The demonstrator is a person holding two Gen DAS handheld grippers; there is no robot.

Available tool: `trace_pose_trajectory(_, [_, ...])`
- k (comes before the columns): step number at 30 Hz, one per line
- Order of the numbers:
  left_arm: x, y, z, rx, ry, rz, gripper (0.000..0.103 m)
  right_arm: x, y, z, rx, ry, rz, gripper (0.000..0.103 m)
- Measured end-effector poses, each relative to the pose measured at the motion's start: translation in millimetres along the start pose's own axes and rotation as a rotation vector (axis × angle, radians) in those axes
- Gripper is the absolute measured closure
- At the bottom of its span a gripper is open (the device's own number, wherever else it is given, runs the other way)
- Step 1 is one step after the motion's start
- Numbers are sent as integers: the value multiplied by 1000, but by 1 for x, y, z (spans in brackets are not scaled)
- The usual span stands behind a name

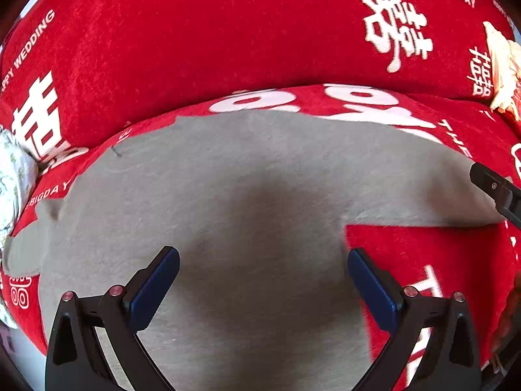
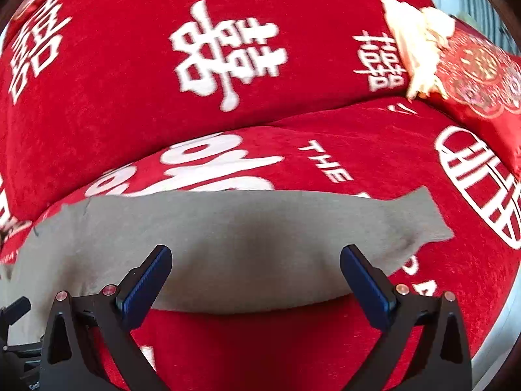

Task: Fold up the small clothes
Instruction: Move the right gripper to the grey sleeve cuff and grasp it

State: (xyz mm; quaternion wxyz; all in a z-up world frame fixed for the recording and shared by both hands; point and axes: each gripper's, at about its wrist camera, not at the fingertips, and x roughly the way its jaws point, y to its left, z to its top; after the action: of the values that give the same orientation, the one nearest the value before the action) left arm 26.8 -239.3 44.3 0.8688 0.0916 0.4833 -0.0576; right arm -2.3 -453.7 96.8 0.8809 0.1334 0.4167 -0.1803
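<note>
Grey knit cloth [image 1: 247, 195] lies spread flat on the red plush sofa cover with white lettering [image 1: 195, 49], directly beneath and ahead of the left claw [image 1: 263, 280], whose blue-padded jaws stand wide apart with nothing between them. The right claw [image 2: 255, 277] hovers equally wide and empty over the cloth's near edge, a red embroidered cushion [image 2: 478, 75] far ahead to its right.

Both views are bright and evenly daylit. A soft dark shadow pools on the grey garment [image 1: 260, 195] between the fingers. Fisheye bending curves the red sofa cover [image 1: 195, 49] strongly, with black vignetting at the corners. Slight blur smears the white characters [image 2: 228, 55] around 12 o'clock.
</note>
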Motion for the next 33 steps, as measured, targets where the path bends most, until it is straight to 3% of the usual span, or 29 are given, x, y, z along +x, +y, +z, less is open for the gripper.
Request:
trace_pose_trajectory(19, [-14,-68,17,88,-18,-51,0,-10,-52,14,42,-41,-100,0])
trace_pose_trajectory(33, [-16,-102,19,126,-15,-81,0,-9,-90,16,-21,-59,-303,0])
